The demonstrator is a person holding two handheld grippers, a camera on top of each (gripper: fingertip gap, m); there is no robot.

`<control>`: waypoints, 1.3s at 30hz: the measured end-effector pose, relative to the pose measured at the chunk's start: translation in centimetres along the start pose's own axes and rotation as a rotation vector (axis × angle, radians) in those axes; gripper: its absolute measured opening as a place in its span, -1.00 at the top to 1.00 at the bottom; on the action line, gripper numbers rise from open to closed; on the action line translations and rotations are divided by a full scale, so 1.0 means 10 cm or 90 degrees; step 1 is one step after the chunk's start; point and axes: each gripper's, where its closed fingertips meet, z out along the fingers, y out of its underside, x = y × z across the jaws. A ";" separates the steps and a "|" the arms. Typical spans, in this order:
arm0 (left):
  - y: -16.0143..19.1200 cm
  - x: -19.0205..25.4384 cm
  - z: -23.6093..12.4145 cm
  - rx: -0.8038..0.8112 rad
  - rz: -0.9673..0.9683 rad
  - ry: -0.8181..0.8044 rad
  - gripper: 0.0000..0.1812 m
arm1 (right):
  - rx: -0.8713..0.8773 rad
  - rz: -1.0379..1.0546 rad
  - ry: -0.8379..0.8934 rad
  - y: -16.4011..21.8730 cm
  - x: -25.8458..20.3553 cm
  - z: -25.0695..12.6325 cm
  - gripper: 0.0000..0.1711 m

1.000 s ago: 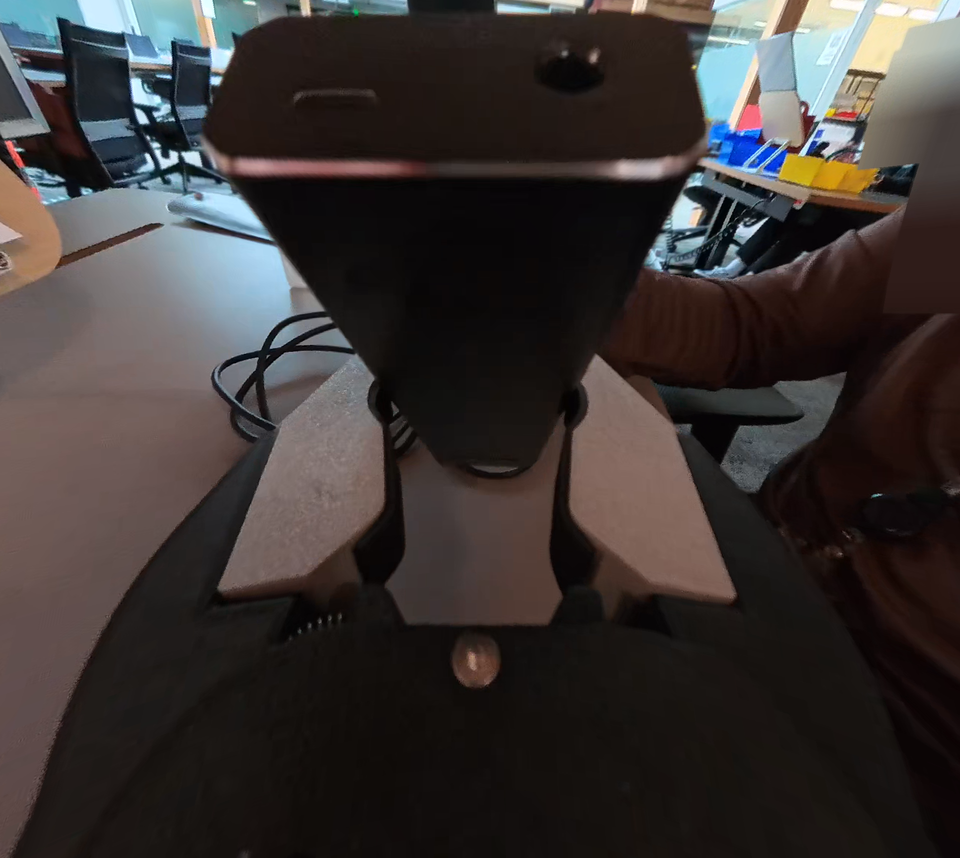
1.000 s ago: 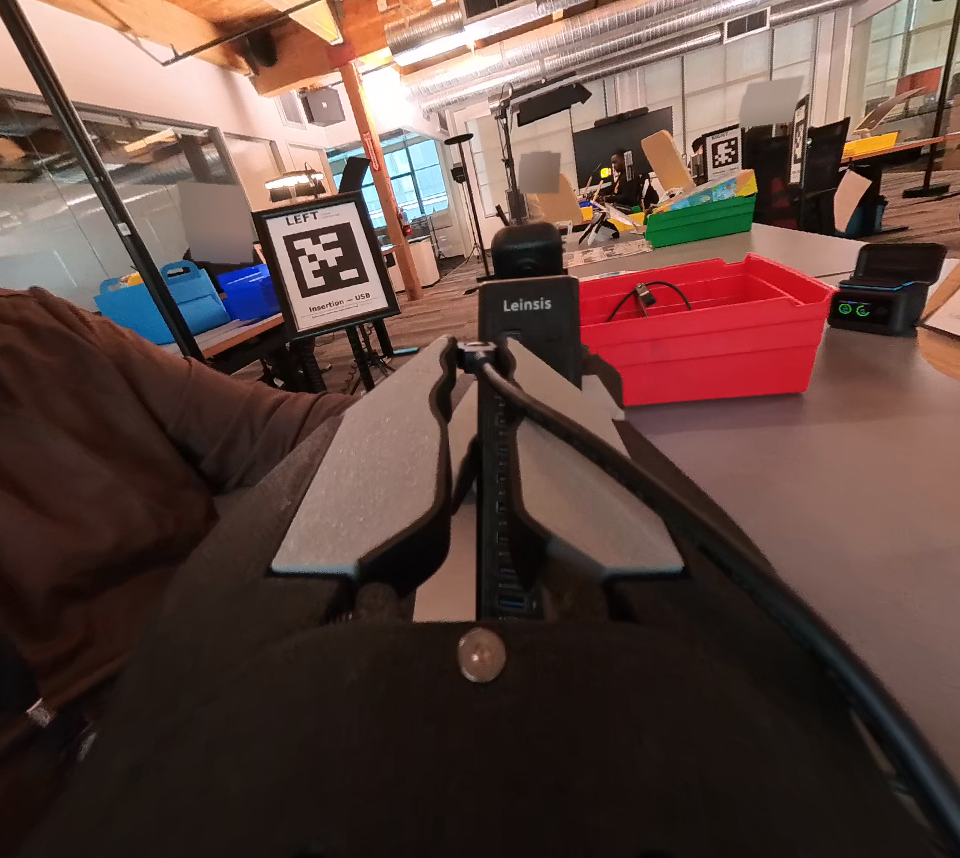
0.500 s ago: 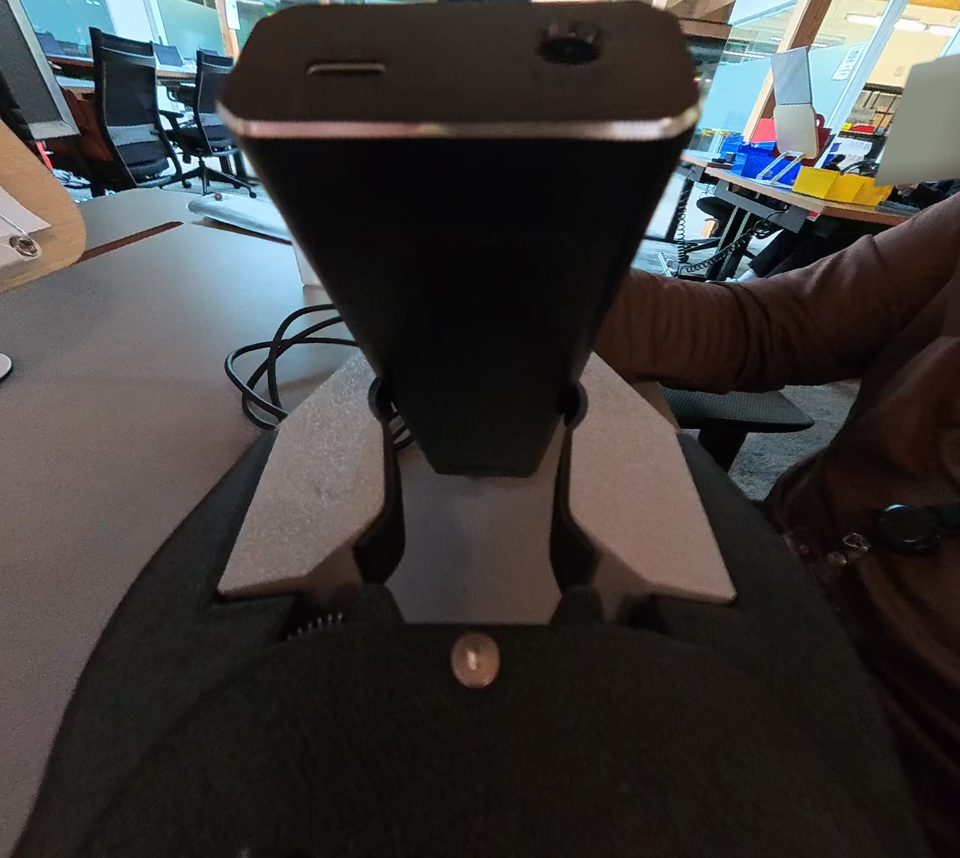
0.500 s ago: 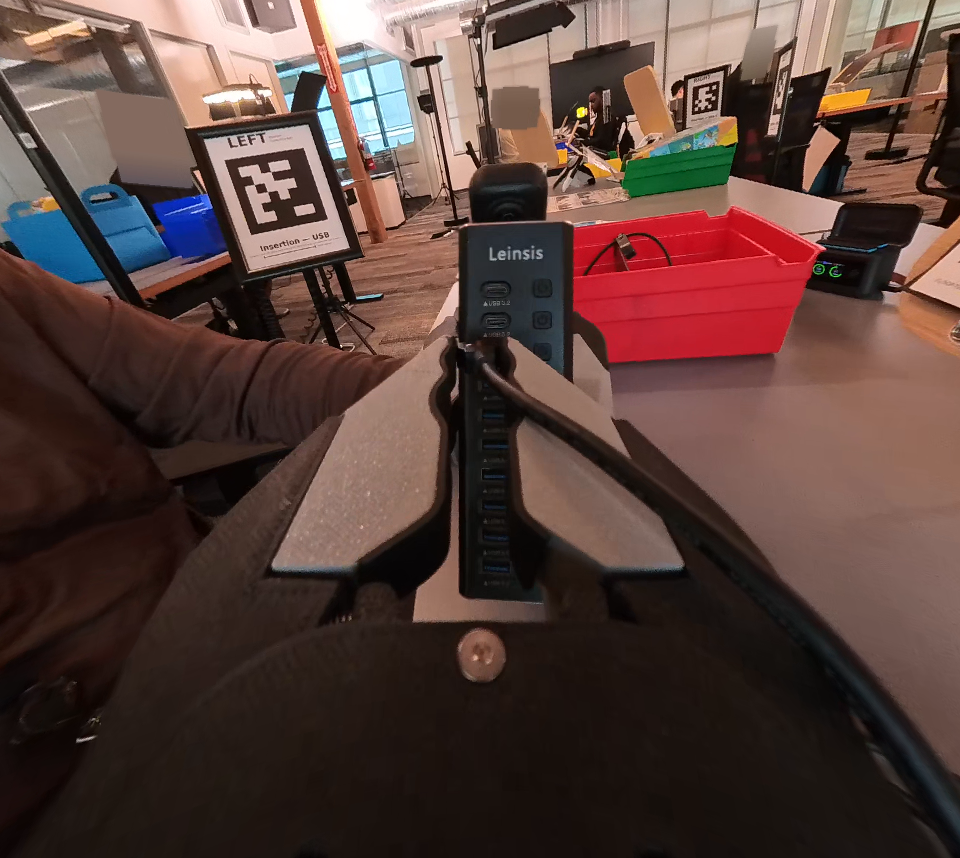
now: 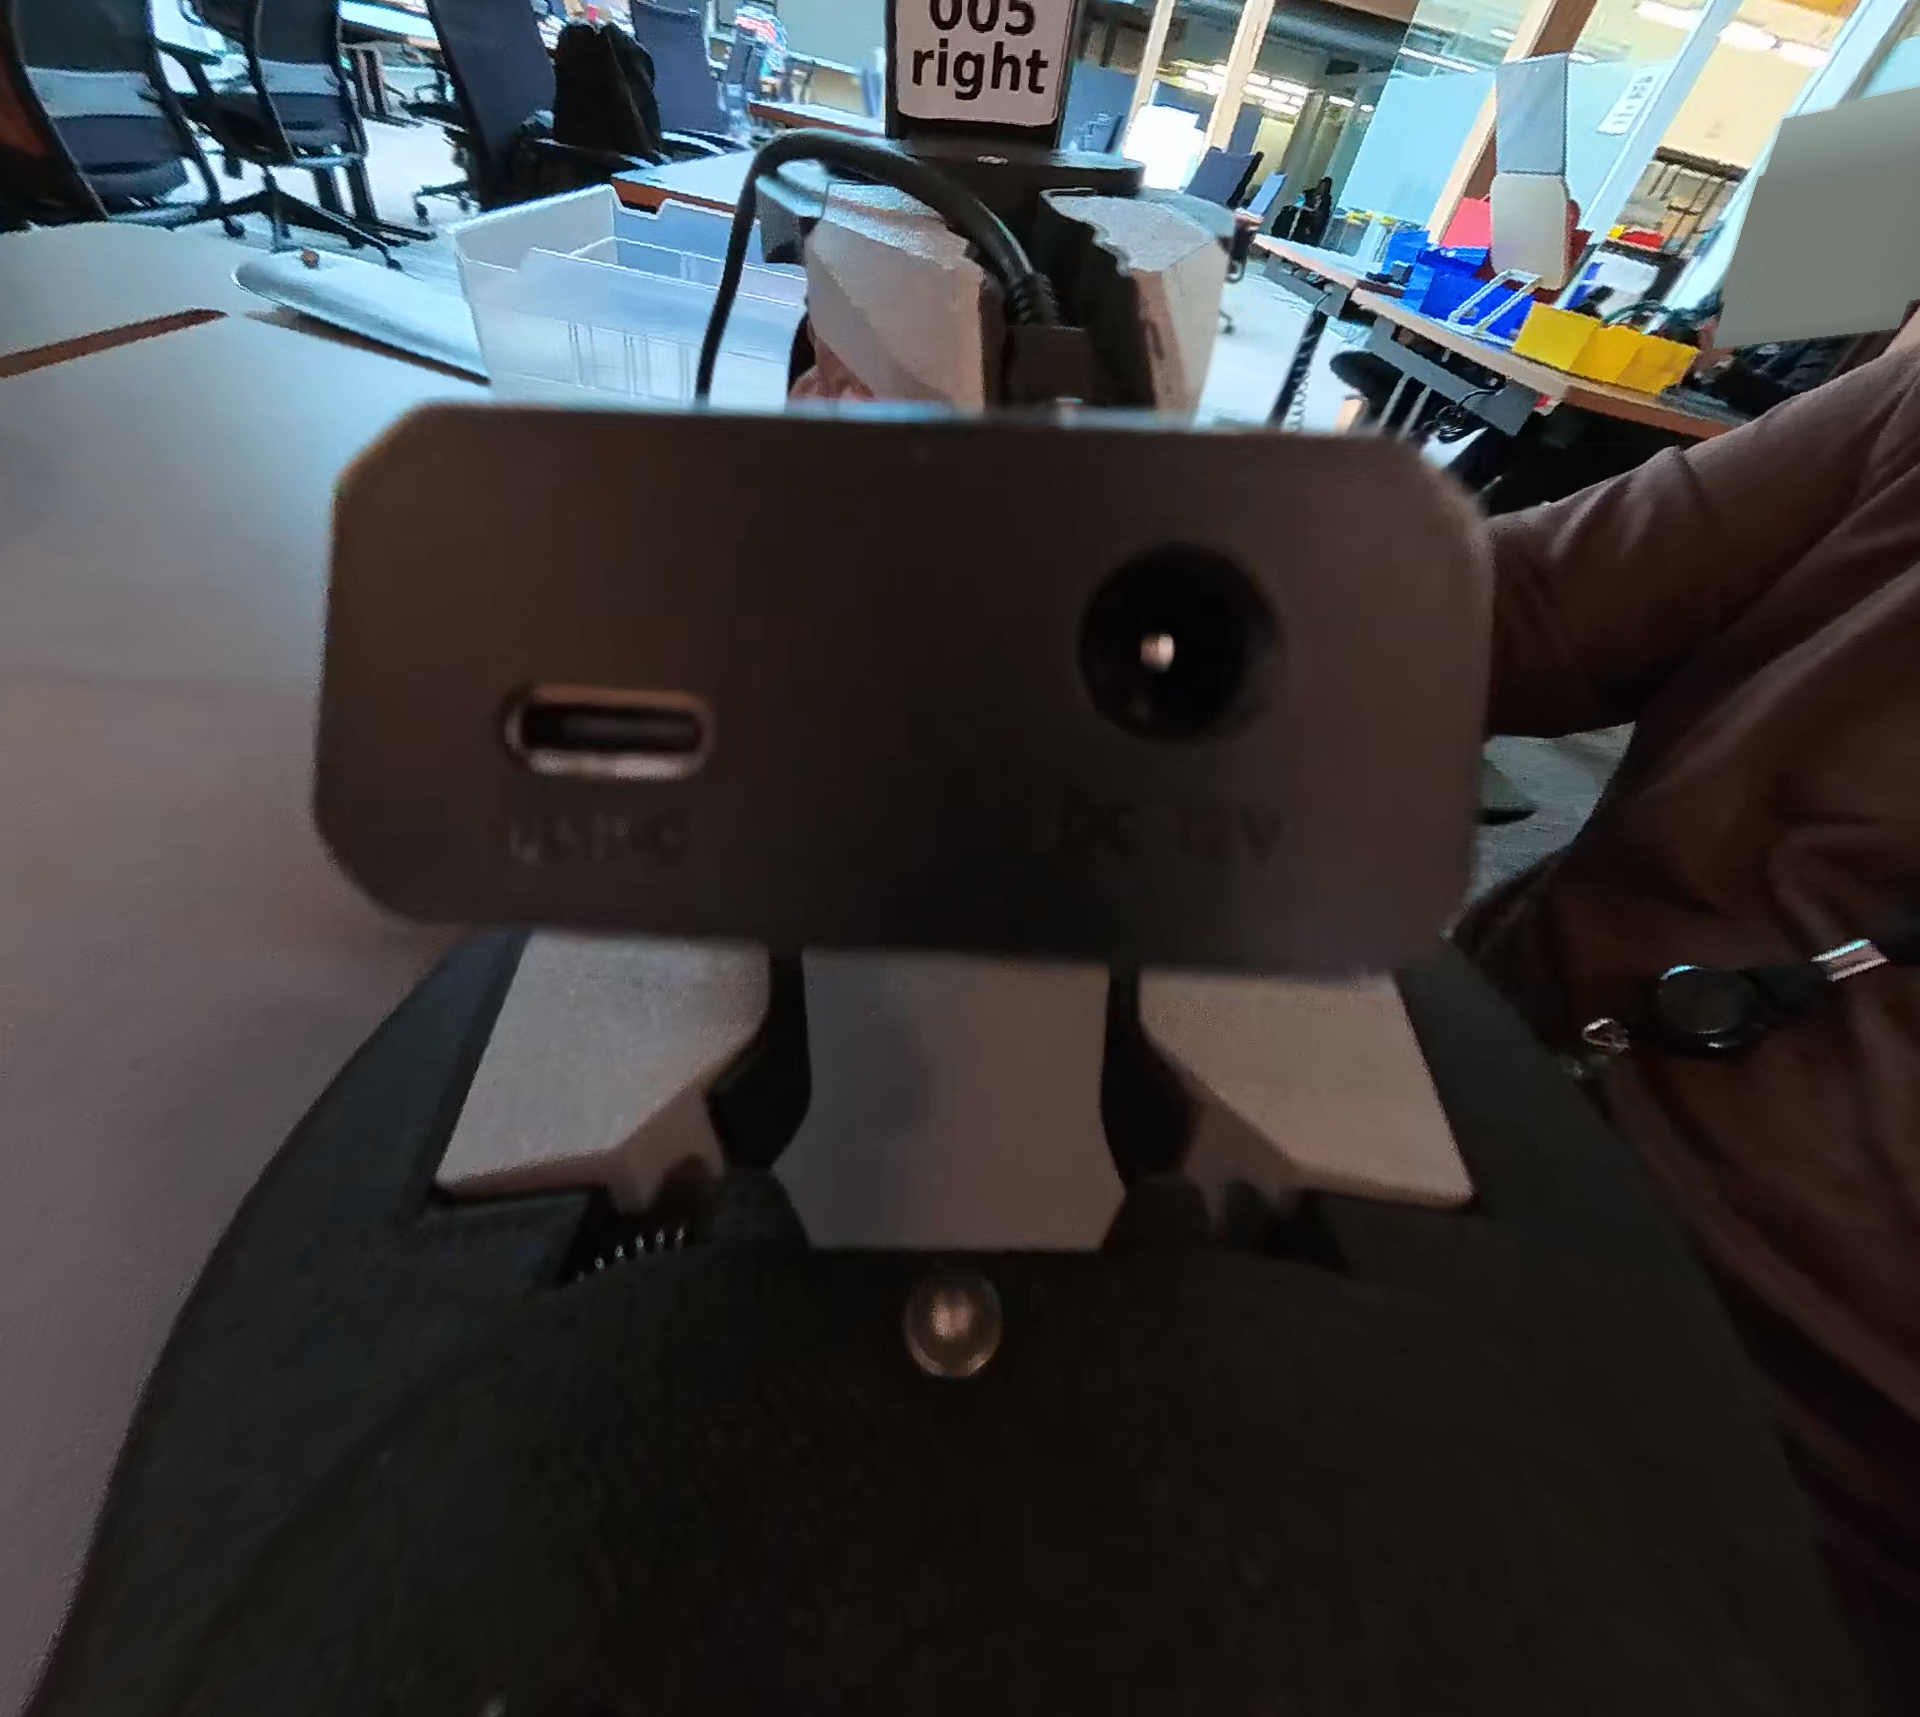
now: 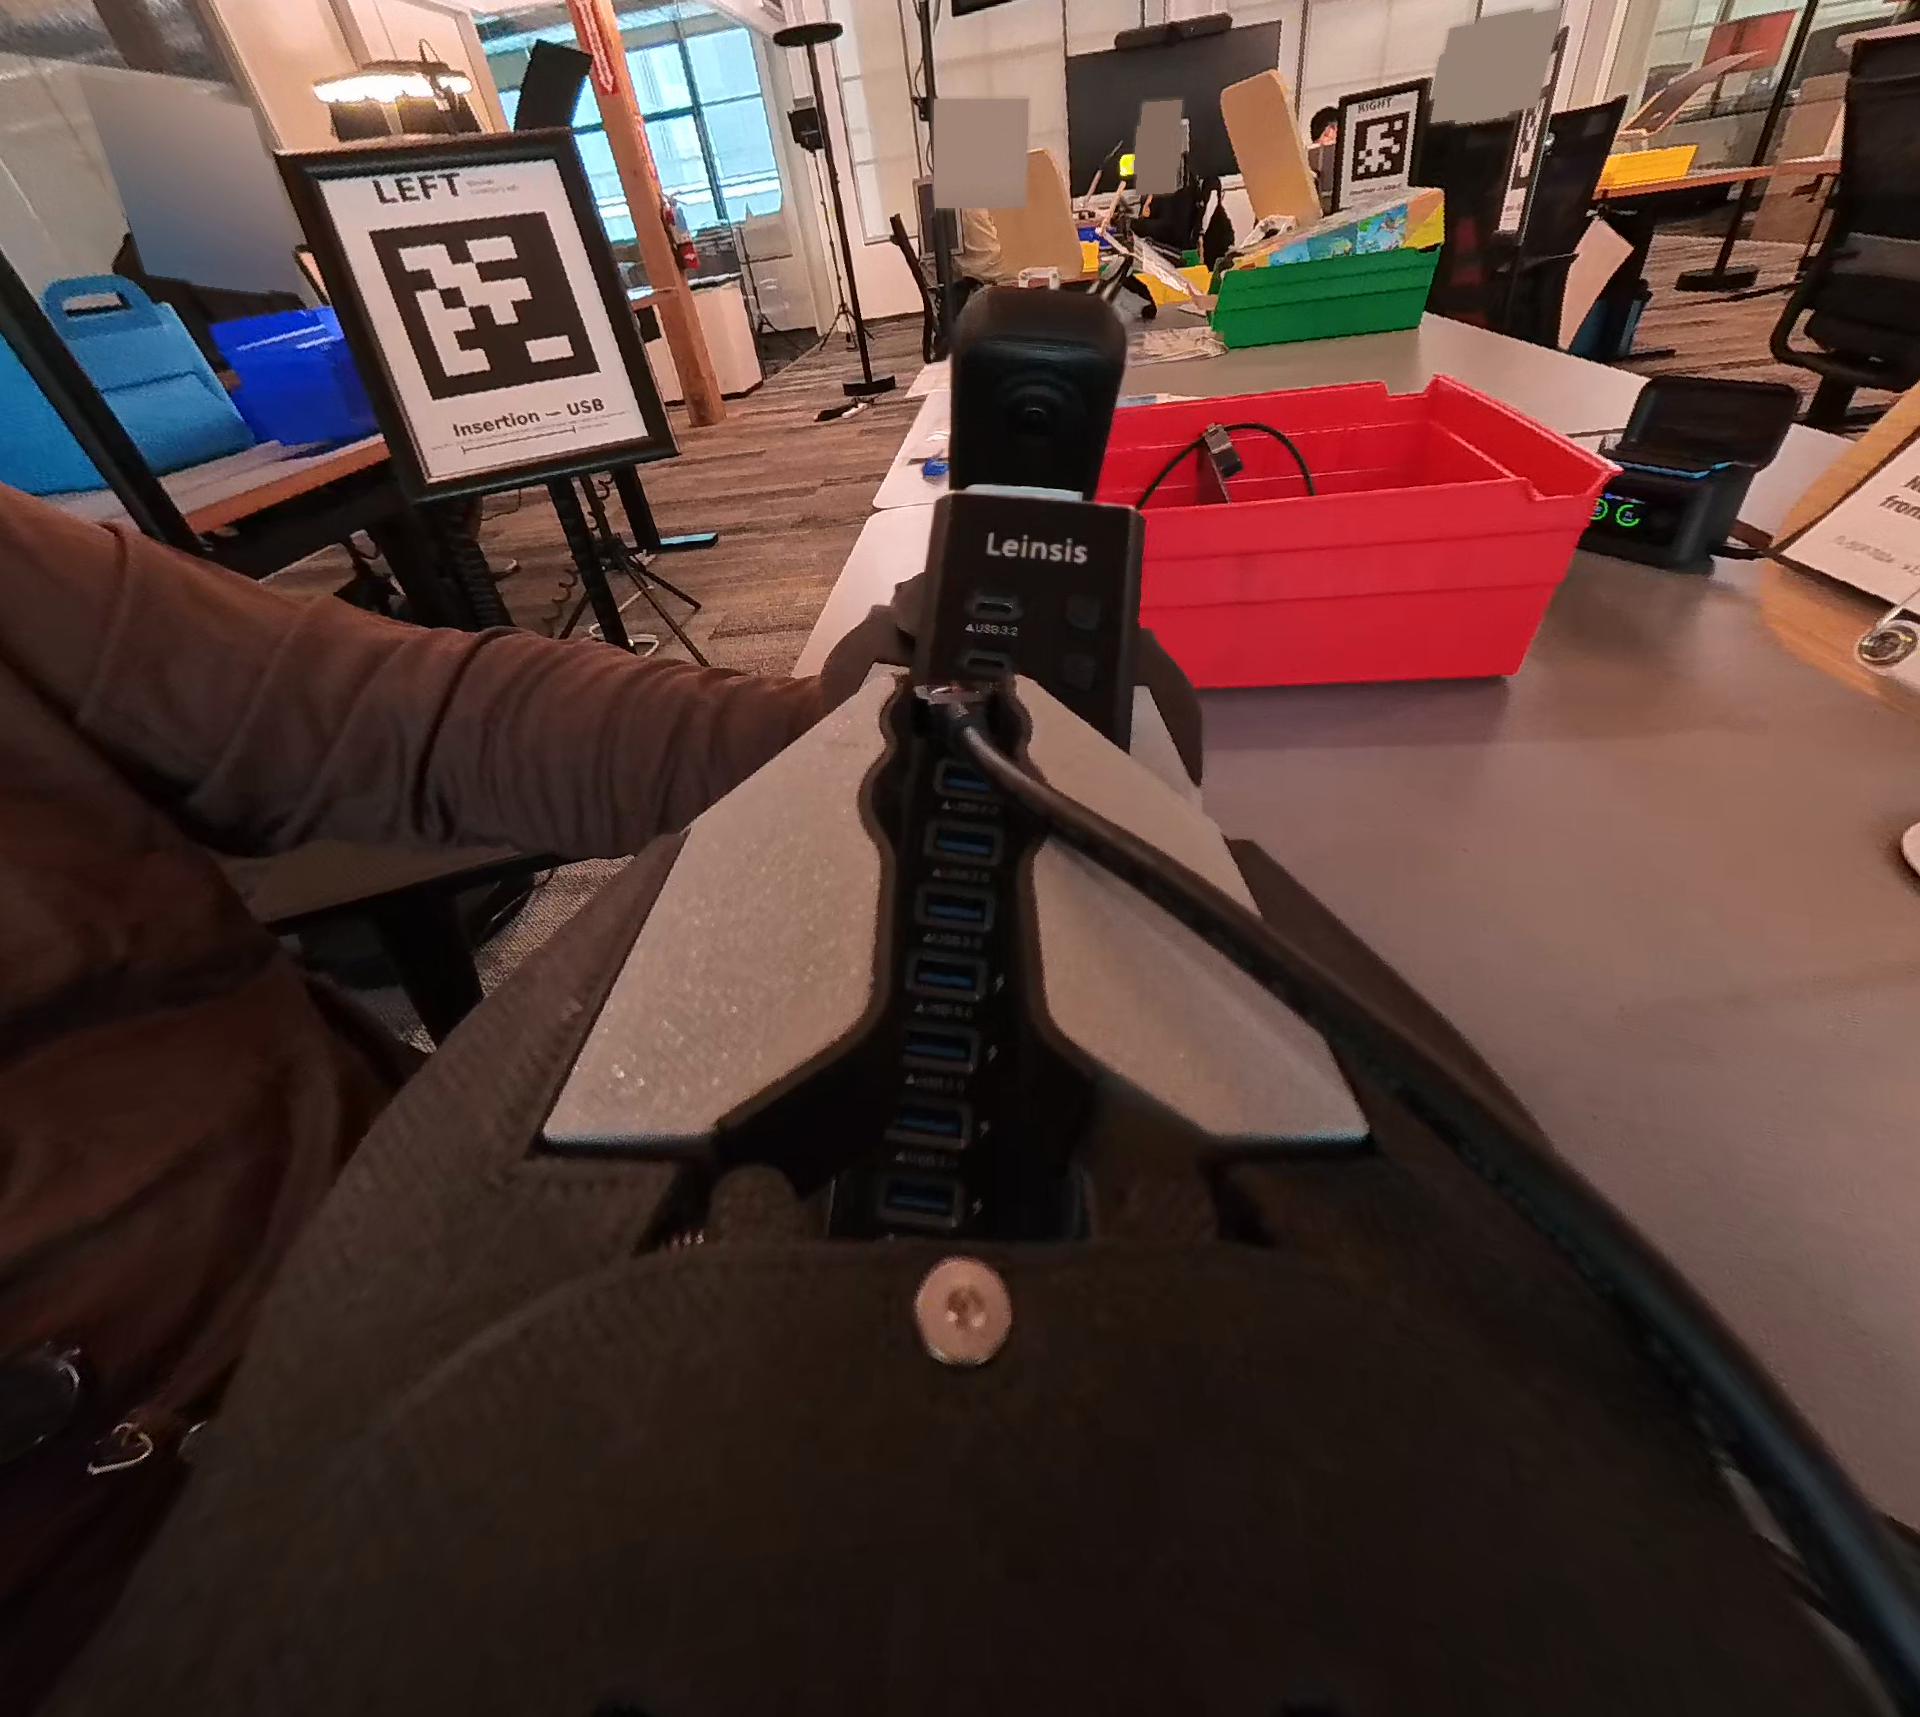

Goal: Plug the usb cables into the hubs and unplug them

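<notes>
My left gripper [image 5: 951, 981] is shut on a dark USB hub [image 5: 894, 680] and holds it above the grey table. The hub's end face, with an oval port and a round jack, faces the left wrist camera. In the right wrist view the hub [image 6: 1029, 566] shows a row of blue ports running between my fingers. My right gripper [image 6: 961, 717] is shut on the plug of a black USB cable [image 6: 1195, 898], with the plug's tip at the hub's port face near its far end. I cannot tell if it is seated. The right gripper [image 5: 1039, 317] also shows behind the hub in the left wrist view.
A red bin [image 6: 1351, 587] holding a black cable stands on the table [image 6: 1610, 888] beyond the hub. A black case [image 6: 1694, 472] sits to its right. A clear bin [image 5: 582, 296] stands far on the left view's table. A person's brown sleeve [image 6: 416, 732] reaches in. The gap from one gripper's tips to the other's is roughly 6 cm.
The left gripper has tipped the hub so its end face now points at the left camera. The right gripper with the cable plug now shows above the hub, over the ports.
</notes>
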 end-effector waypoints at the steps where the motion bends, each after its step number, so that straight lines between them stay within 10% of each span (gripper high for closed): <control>1: -0.01 -0.01 -0.01 0.002 0.008 -0.006 0.30 | 0.001 0.001 0.001 -0.01 0.00 -0.01 0.85; 39: -0.33 0.01 -0.21 0.125 0.063 -0.022 0.28 | -0.009 -0.008 0.006 -0.02 0.01 -0.05 0.85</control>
